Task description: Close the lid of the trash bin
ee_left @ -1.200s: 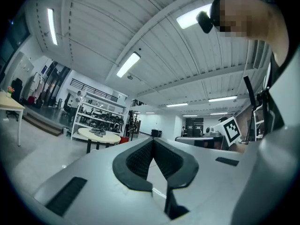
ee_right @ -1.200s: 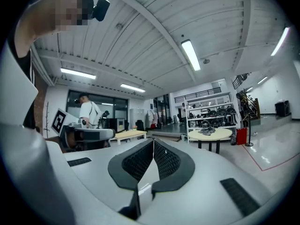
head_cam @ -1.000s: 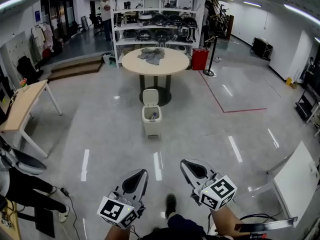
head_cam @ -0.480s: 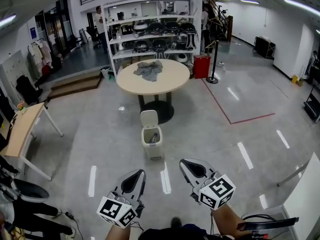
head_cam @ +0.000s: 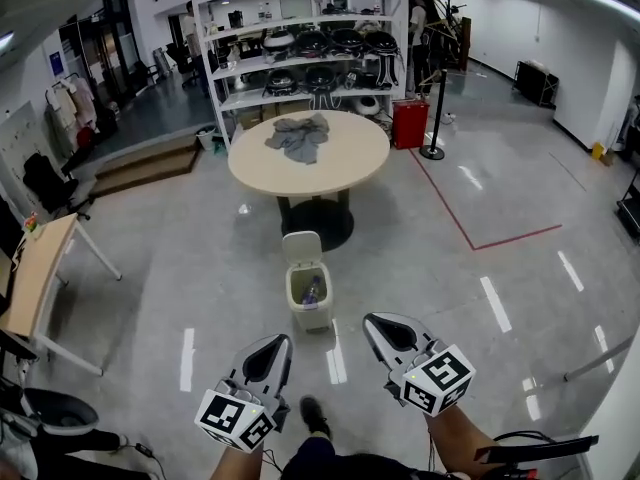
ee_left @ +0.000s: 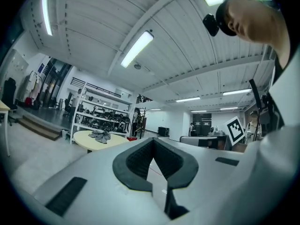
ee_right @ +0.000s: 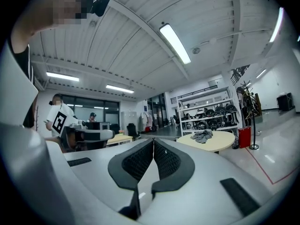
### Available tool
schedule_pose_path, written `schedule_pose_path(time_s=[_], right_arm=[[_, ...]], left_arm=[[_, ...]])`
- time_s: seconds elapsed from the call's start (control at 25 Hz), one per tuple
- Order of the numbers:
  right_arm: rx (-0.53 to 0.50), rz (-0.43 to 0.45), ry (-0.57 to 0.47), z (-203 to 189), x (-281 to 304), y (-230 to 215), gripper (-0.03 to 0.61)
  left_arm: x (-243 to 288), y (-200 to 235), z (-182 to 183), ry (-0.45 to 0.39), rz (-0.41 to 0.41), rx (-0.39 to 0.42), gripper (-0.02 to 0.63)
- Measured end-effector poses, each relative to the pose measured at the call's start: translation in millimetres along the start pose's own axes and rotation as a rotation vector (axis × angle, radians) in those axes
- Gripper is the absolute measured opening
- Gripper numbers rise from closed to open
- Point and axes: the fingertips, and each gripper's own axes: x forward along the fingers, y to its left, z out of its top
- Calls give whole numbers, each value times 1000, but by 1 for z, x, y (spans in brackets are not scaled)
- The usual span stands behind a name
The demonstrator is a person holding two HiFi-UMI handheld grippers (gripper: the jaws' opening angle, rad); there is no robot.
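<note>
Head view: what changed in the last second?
The small white plastic trash bin and round beige table sit lower and closer in frame: the person walked toward them. Unchanged: bin lid up, left tool and right tool shut, empty.

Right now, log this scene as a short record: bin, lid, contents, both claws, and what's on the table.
bin: white trash bin, standing on the near side of the round table
lid: lid raised, upright at the bin's far edge
contents: a bottle-like item inside
left claw: left claw shut, empty, short of the bin
right claw: right claw shut, empty, short of the bin
on table: grey cloth
</note>
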Motion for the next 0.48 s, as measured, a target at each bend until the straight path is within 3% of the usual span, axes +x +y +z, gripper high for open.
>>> schedule_pose_path(time_s=[0.48], right_arm=[[-13,-19,18,9,183,-60,9]], left_arm=[[98,165,27,-15,-52,-3,0]])
